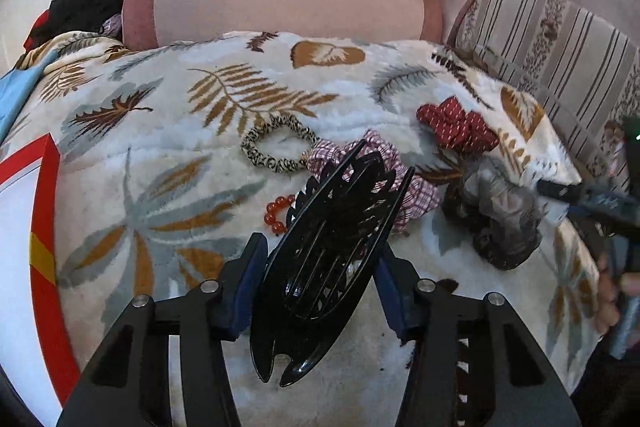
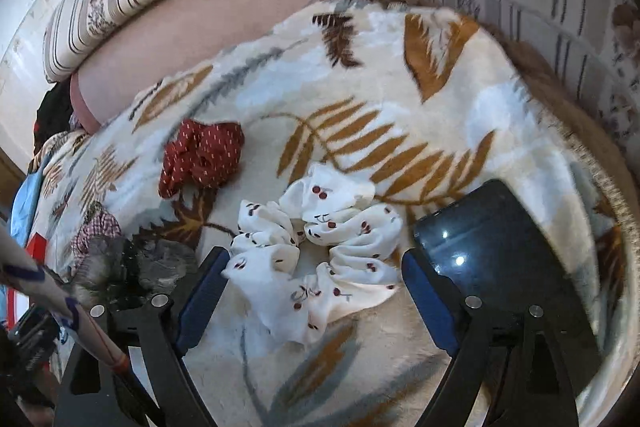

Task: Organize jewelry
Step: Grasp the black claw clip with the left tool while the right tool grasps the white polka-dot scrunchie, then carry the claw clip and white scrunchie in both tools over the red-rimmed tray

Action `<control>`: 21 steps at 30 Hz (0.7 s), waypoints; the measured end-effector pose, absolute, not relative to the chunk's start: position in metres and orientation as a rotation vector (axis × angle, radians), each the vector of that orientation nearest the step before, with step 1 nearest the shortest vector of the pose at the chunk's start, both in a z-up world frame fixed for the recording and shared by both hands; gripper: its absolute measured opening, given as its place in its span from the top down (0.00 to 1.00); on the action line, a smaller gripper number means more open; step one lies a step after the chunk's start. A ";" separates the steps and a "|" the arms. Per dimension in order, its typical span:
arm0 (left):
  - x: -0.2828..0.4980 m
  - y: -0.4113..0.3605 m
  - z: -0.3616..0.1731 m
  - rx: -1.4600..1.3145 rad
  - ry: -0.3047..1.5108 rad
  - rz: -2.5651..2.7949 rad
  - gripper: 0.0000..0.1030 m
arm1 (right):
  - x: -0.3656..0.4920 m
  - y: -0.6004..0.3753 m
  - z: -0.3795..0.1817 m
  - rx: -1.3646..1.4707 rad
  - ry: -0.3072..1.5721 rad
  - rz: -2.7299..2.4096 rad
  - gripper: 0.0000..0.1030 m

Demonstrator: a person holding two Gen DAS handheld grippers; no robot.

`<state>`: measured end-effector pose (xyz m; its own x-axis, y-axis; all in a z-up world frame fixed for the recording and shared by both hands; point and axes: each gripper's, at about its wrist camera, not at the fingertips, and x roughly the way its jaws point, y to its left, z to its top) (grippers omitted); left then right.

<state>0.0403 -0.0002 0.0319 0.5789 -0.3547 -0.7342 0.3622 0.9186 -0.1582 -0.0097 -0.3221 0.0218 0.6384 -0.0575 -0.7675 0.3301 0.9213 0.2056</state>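
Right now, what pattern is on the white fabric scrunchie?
Small dark-red cherries on the white fabric scrunchie, clearest in the right wrist view.

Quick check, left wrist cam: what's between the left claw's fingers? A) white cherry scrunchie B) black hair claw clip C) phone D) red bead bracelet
B: the black hair clip sits between the left claw fingers, both blue pads against its sides.
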 end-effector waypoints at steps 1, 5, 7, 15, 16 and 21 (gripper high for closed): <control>0.040 0.001 0.034 0.003 0.849 -0.419 0.50 | -0.009 -0.323 0.020 0.350 0.855 -0.231 0.28; 0.036 0.006 0.043 -0.007 0.820 -0.414 0.50 | -0.009 -0.320 0.020 0.355 0.832 -0.235 0.68; 0.035 0.009 0.046 -0.014 0.811 -0.414 0.50 | -0.012 -0.316 0.026 0.361 0.805 -0.211 0.76; 0.025 0.027 0.067 -0.040 0.748 -0.389 0.50 | -0.040 -0.283 0.071 0.259 0.554 -0.184 0.78; 0.024 0.030 0.070 -0.043 0.738 -0.380 0.50 | -0.040 -0.277 0.074 0.249 0.535 -0.176 0.78; 0.021 0.042 0.075 -0.053 0.727 -0.354 0.50 | -0.049 -0.234 0.089 0.176 0.459 -0.073 0.78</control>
